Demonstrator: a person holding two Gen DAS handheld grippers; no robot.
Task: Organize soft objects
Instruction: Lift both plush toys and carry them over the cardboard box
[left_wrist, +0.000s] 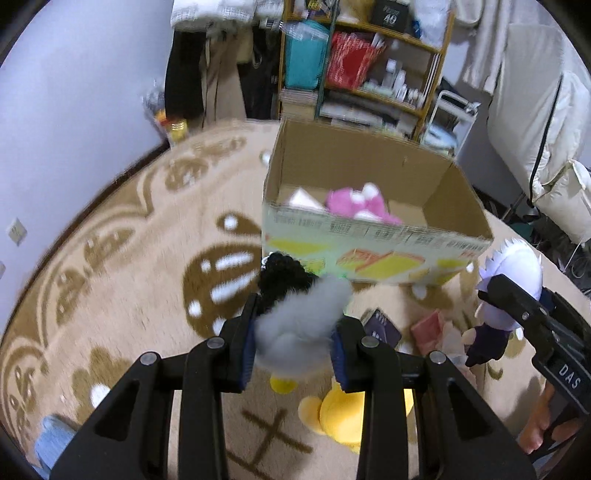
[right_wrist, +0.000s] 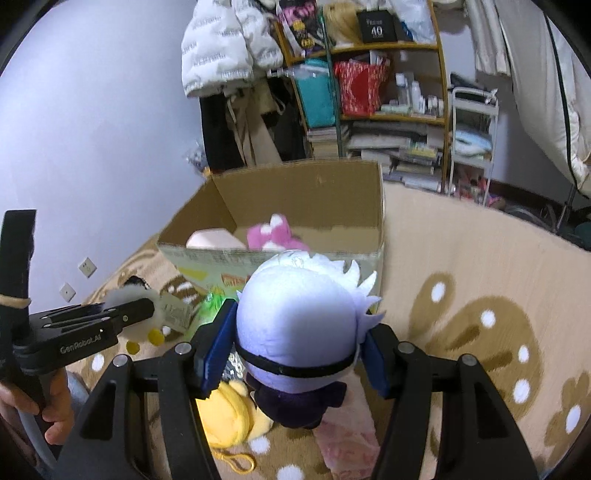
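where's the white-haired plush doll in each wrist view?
Left wrist: white-haired plush doll at far right, clamped in the right gripper.
Right wrist: the doll at centre, between the gripper's fingers.
Shared landmark: cardboard box holding a pink plush.

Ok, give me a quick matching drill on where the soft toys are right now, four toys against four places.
Toys:
1. grey and black plush
2. white-haired doll
3. pink plush
4. yellow plush

Places:
A. lying on the rug
B. inside the cardboard box
C. held in the left claw
D. held in the right claw

Pairs: 1-C, 2-D, 3-B, 4-A
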